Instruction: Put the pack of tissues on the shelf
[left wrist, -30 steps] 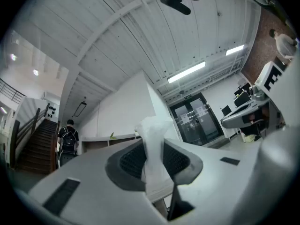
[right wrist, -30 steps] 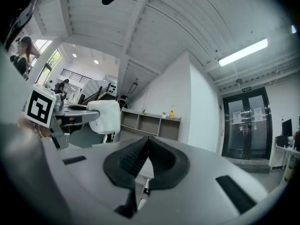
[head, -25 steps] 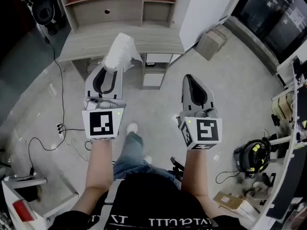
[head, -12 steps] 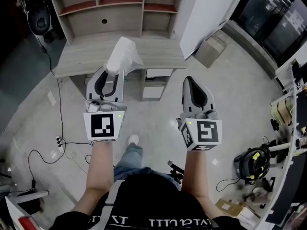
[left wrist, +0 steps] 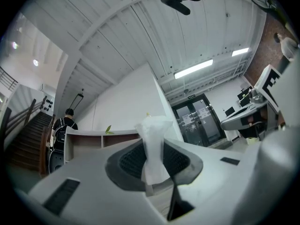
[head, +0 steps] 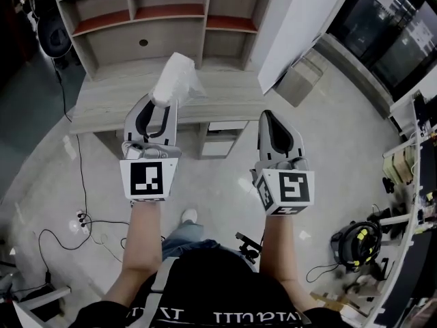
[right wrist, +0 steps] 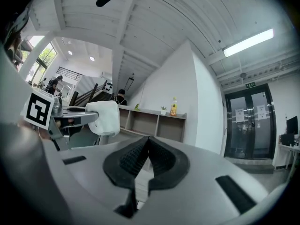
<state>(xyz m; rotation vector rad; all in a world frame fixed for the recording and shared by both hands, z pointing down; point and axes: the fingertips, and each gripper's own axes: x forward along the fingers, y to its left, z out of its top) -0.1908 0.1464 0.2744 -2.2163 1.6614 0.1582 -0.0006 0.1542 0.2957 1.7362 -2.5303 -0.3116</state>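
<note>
Tongs: two, one in each hand. The left tongs point(head: 162, 106) and right tongs point(head: 274, 117) are side by side and apart, both aimed toward the shelf.
Pack: one, white and soft-wrapped point(head: 175, 78).
Desk: one, pale wood point(head: 232, 98), ahead of both tongs.
Shelf: one unit point(head: 205, 5) at the back of the desk, with three columns of open bays and red-brown boards.
Box: one, cardboard point(head: 301, 63), on the floor to the right of the desk.
Bottle: one, yellow point(right wrist: 174, 106), on top of the shelf, with one small plant point(right wrist: 162, 110) just beside it.
Left tongs: clamped on the pack. The ribbed pads press its lower end from both sides.
Right tongs: jaws closed against each other, with nothing between them.
Pack and tongs: the pack stands up between the left tongs' tips, and most of it sticks out beyond them. It is well apart from the right tongs, to their left and a little farther forward.
Pack's place: in the air. In the head view it is over the desk top, short of the shelf and in none of its bays.
</note>
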